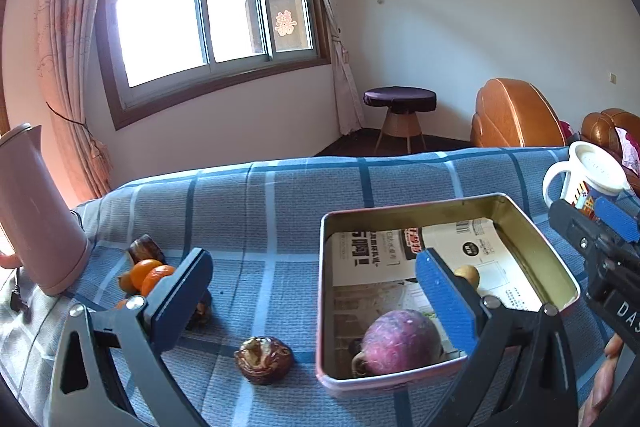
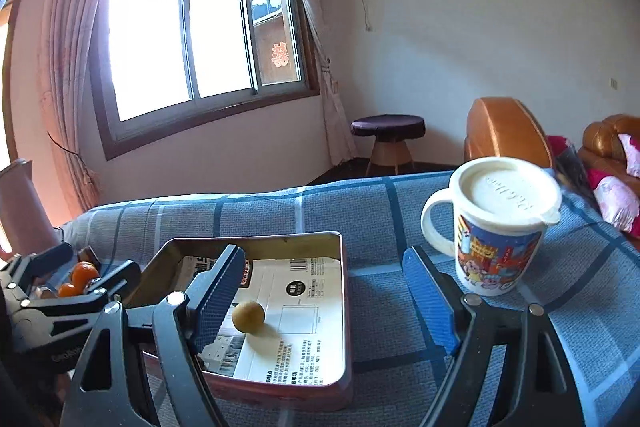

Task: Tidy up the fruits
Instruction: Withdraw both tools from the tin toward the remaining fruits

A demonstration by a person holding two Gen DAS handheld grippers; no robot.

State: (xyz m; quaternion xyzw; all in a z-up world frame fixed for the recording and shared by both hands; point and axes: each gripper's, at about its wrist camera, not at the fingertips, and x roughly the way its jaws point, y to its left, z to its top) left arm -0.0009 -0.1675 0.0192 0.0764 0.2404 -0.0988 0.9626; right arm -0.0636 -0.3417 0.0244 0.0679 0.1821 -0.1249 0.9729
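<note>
Mid-sort — both grippers, left gripper (image 1: 316,279) and right gripper (image 2: 324,291), gape empty above the tin (image 1: 400,215). Next, probably: left reaches near-left for the shrivelled fruit (image 1: 263,354).

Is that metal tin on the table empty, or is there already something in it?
Not empty. The tin holds a purple fruit and a small yellowish fruit on printed paper lining.

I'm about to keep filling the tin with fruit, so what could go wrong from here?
The small round yellow fruit lies loose on the paper lining of the tin and may roll if bumped. The lidded mug stands close beside the open right gripper, so a wide swing could knock it.
</note>
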